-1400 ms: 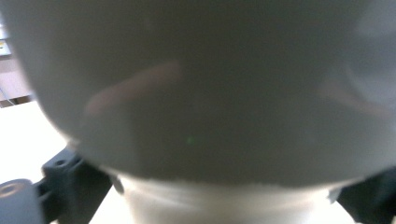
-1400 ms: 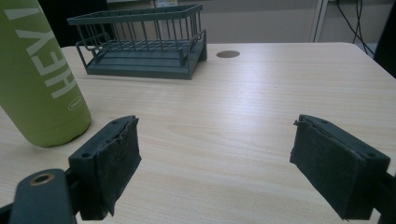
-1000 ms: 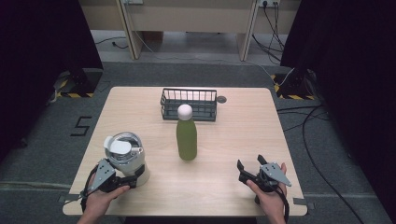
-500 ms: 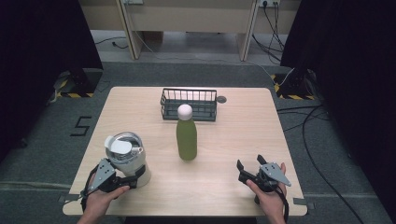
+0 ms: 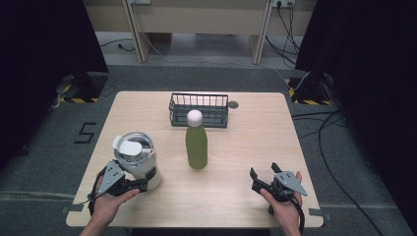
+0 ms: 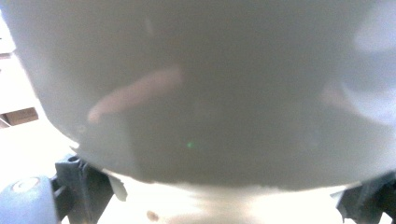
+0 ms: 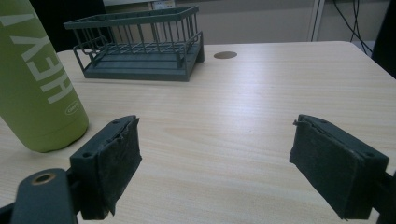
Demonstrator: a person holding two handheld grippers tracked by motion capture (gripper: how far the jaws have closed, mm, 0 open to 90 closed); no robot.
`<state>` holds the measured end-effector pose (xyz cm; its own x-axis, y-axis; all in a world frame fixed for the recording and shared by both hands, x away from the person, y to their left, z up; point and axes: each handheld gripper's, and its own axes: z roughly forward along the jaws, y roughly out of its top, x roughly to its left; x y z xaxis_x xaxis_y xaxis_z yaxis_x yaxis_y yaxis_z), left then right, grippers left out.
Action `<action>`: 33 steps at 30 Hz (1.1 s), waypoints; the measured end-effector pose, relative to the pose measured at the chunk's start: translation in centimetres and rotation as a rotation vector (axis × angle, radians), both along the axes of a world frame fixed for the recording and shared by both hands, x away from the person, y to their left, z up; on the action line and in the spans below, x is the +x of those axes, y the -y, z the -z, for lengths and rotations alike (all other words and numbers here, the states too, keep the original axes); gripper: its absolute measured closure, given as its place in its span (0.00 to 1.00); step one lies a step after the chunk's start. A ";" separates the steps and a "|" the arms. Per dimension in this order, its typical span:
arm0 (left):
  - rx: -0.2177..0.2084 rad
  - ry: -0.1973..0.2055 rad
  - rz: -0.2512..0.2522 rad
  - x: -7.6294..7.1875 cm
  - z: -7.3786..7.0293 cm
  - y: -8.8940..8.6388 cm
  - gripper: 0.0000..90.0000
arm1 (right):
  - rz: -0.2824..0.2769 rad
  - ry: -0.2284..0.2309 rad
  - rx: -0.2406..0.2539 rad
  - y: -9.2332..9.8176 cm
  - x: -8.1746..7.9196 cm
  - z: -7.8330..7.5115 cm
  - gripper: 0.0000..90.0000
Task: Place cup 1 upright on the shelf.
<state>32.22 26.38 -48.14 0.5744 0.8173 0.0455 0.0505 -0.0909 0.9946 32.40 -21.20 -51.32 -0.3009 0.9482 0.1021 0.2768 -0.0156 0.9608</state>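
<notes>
A grey-white tumbler (image 5: 139, 162) with a lid stands at the table's front left, and my left gripper (image 5: 134, 181) sits low against its base. In the left gripper view the tumbler (image 6: 210, 93) looms blurred and very close, with the left gripper (image 6: 224, 205) jaws spread wide at the bottom corners. Whether they touch it is unclear. A green bottle (image 5: 196, 147) with a pale cap stands upright mid-table. My right gripper (image 5: 264, 170) rests open at the front right with nothing between its jaws. From the right gripper (image 7: 215, 158), the bottle (image 7: 37, 84) stands to the left.
A dark wire basket (image 5: 199, 110) sits at the back centre of the wooden table, also seen far off as the basket (image 7: 140, 46). A round cable hole (image 5: 233, 104) lies beside it. Bare wood stretches between bottle and right gripper.
</notes>
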 end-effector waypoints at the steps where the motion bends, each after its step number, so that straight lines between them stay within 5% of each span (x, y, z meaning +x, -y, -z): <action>1: -0.002 0.004 -0.004 0.2 -0.2 0.0 0.11 | 0.001 0.000 0.004 0.0 0.0 0.0 0.17; 33: -0.048 0.044 -0.006 6.2 -3.4 1.7 0.11 | 0.008 0.004 0.005 0.2 0.1 0.1 0.17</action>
